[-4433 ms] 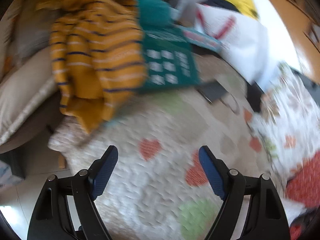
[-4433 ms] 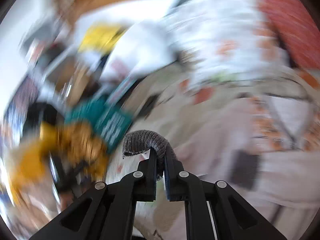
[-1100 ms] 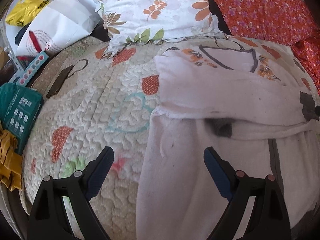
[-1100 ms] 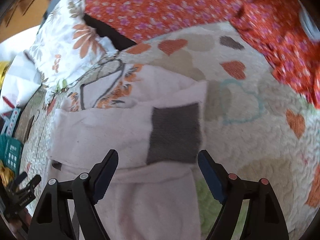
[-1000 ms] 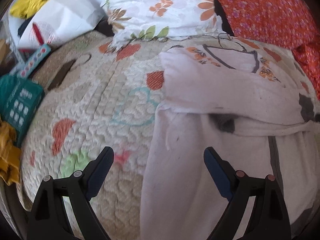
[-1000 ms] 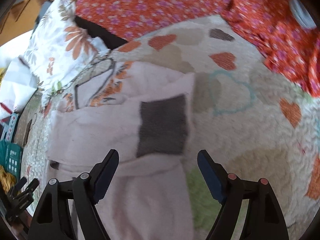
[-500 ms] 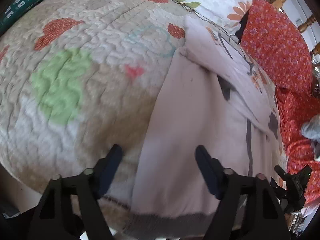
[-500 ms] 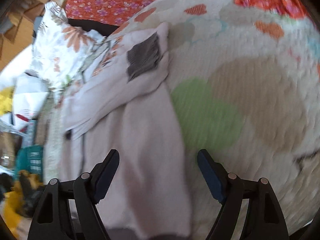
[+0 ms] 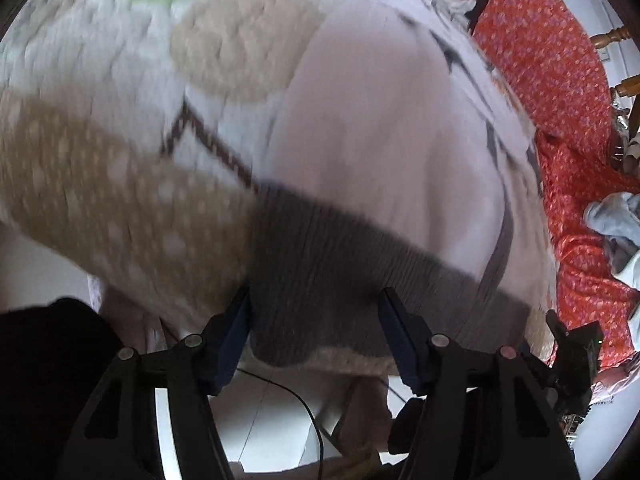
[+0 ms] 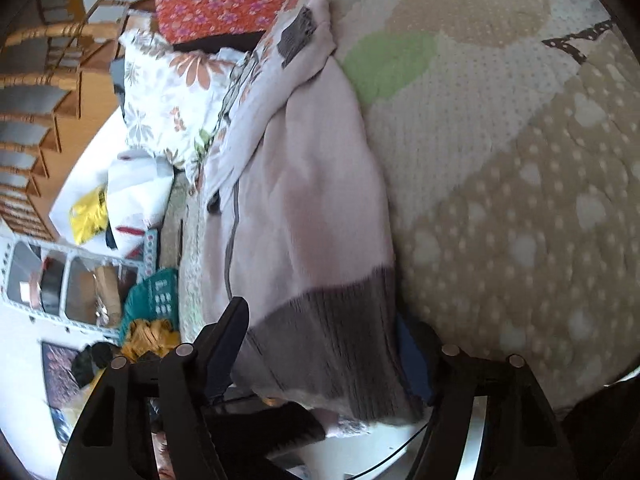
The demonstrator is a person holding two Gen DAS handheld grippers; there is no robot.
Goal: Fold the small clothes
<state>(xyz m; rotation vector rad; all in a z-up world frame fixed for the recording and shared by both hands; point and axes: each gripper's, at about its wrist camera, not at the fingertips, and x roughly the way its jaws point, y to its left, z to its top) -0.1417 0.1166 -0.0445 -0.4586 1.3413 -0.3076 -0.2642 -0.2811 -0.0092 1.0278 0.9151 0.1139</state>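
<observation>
While the pale pink sweater [image 9: 384, 128] lies stretched out along the bed's quilt [image 9: 100, 184], its grey ribbed hem [image 9: 340, 264] hangs at the near edge of the bed, and both tongs sit there with their jaws apart. The left tongs [image 9: 314, 336] straddle the hem's left corner: the fabric fills the gap between the blue-padded fingers [image 9: 232, 336], but nothing shows them pressed on it. In the right wrist view the right tongs [image 10: 320, 348] straddle the hem's [image 10: 332, 332] other corner; the left finger [image 10: 224, 344] stands clear of the cloth, while the right one is partly hidden behind the hem's edge, so contact there cannot be told. The sweater [image 10: 312, 184] runs away from the tongs toward a floral pillow [image 10: 168, 96], with a sleeve folded across its far end and a grey cuff [image 10: 298, 36] showing on top. A thin grey seam runs lengthwise down the body. Past the sweater lies an orange-red flowered cloth [image 9: 560, 92], and a grey-white bundle [image 9: 616, 220] rests on it at the right rim of the left view. Beyond the quilt's [image 10: 520, 160] far side, in the right view, a white bag [image 10: 136, 188], something yellow [image 10: 88, 216], a teal item [image 10: 156, 296] and a mustard garment [image 10: 150, 336] lie in a heap near a white shelf frame [image 10: 72, 280]. A dark cable [image 9: 304, 404] crosses the pale floor below the bed edge. The left view is blurred.
</observation>
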